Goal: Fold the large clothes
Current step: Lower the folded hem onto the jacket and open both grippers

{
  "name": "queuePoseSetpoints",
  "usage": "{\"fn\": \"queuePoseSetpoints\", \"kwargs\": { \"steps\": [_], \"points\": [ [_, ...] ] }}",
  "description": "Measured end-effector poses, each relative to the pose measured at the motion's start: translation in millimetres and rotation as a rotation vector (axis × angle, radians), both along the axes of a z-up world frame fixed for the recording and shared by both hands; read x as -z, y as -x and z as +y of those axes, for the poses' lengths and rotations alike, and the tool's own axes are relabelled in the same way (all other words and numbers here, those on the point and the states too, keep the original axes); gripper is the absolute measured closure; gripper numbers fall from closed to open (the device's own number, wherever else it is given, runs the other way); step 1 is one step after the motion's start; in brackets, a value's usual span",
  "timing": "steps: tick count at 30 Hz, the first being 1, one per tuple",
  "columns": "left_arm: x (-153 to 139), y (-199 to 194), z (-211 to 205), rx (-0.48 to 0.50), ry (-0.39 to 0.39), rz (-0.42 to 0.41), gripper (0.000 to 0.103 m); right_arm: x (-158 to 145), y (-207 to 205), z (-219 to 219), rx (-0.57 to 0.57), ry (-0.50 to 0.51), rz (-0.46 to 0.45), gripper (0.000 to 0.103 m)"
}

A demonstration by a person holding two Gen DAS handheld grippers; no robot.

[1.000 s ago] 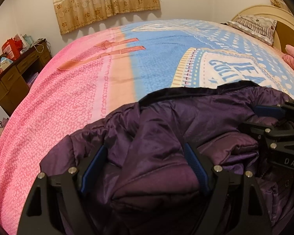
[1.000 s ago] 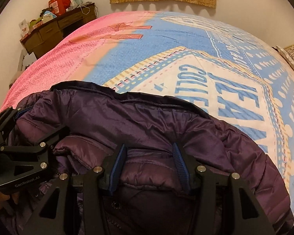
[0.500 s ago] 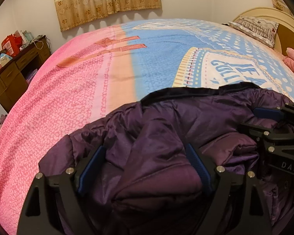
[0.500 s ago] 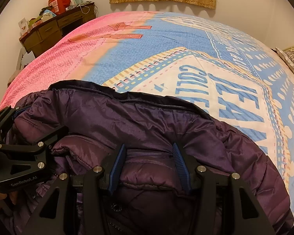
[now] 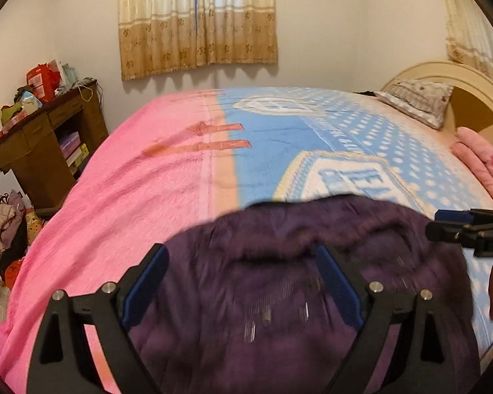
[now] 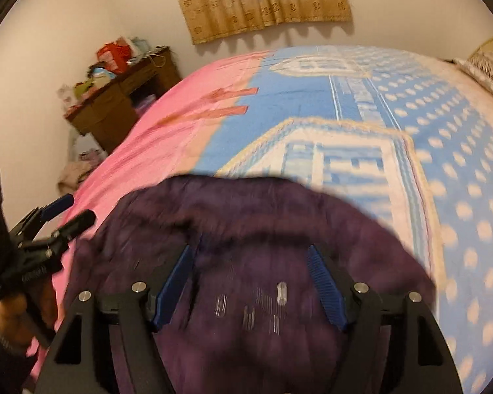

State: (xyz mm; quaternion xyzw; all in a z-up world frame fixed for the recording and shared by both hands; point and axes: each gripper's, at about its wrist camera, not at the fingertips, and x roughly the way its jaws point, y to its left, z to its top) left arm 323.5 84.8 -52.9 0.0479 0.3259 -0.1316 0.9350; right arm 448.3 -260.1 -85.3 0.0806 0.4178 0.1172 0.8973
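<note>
A dark purple padded jacket (image 5: 279, 262) lies bunched on the bed's near edge; it also shows in the right wrist view (image 6: 246, 246). My left gripper (image 5: 243, 275) is open above it, fingers wide apart, holding nothing. My right gripper (image 6: 249, 282) is open above the same jacket, also empty. The right gripper shows at the right edge of the left wrist view (image 5: 470, 229). The left gripper shows at the left edge of the right wrist view (image 6: 52, 223). Both views are motion-blurred.
The bed carries a pink and blue patterned blanket (image 5: 180, 170). A pillow (image 5: 417, 98) lies by the headboard at the far right. A cluttered wooden desk (image 5: 46, 138) stands left of the bed, with a clothes pile (image 5: 3, 226) on the floor.
Both grippers have let go of the jacket, opened wider and lifted up and back. The jacket now lies lower on the bed, and more of the room shows.
</note>
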Motion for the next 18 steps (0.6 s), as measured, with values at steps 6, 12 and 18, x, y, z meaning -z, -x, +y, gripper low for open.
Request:
{"fn": "queuePoseSetpoints", "kwargs": {
  "steps": [6,12,18],
  "points": [
    [16.2,98.1,55.4,0.033,0.029,0.006,0.005,27.8,120.8,-22.4,-0.022,-0.008,0.024,0.03],
    [55.2,179.0,100.0,0.019,0.014,0.072,0.005,65.4,221.7,-50.2,0.005,-0.06,0.089,0.03],
    [81.5,225.4,114.4,0.019,0.021,0.127,0.005,89.9,300.5,-73.4,0.079,-0.089,0.156,0.03]
  ]
}}
